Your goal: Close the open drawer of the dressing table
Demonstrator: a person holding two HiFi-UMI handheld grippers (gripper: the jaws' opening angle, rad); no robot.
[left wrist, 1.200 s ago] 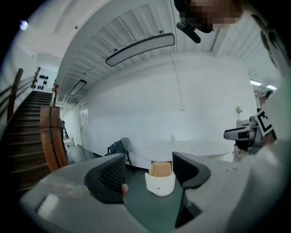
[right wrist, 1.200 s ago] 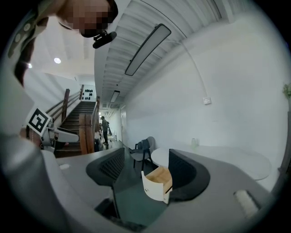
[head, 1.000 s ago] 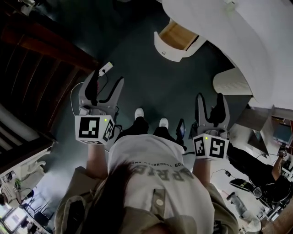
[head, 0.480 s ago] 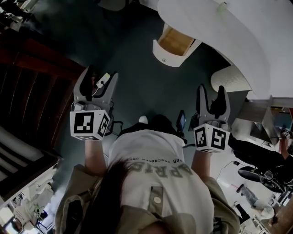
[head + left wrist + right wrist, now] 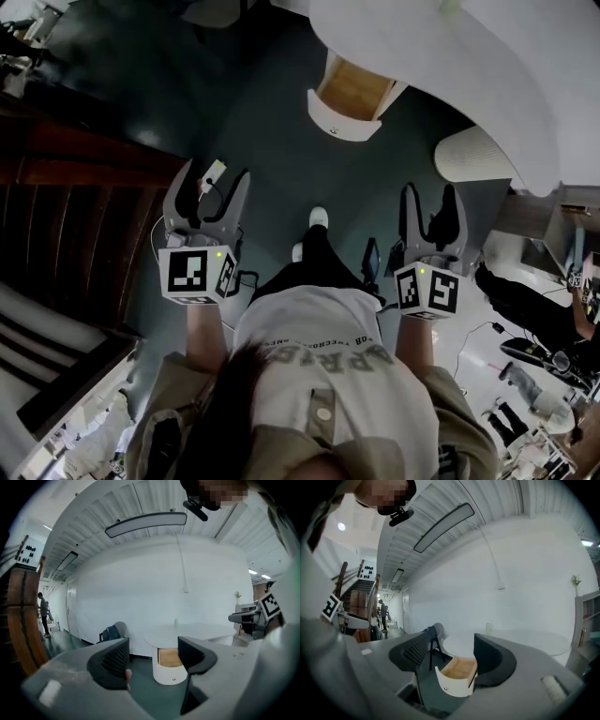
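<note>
The white dressing table [image 5: 487, 66] curves across the top right of the head view. Its drawer [image 5: 349, 101] stands pulled out, showing a bare wooden inside and a curved white front with a small knob [image 5: 333, 130]. My left gripper [image 5: 208, 192] and right gripper [image 5: 429, 208] are held at waist height, both open and empty, well short of the drawer. The drawer [image 5: 169, 667] shows between the jaws in the left gripper view. In the right gripper view the drawer [image 5: 457, 677] also sits between the open jaws.
Dark floor [image 5: 253, 103] lies between me and the table. A dark wooden staircase [image 5: 66, 216] fills the left. A white round stool [image 5: 472, 159] stands by the table's right. Cables and a person [image 5: 525, 300] sit at the right. A chair [image 5: 112, 632] stands by the far wall.
I have stepped forward: the drawer and table have shifted slightly closer in the head view. Both grippers stay open, the left one a little lower and rightward.
</note>
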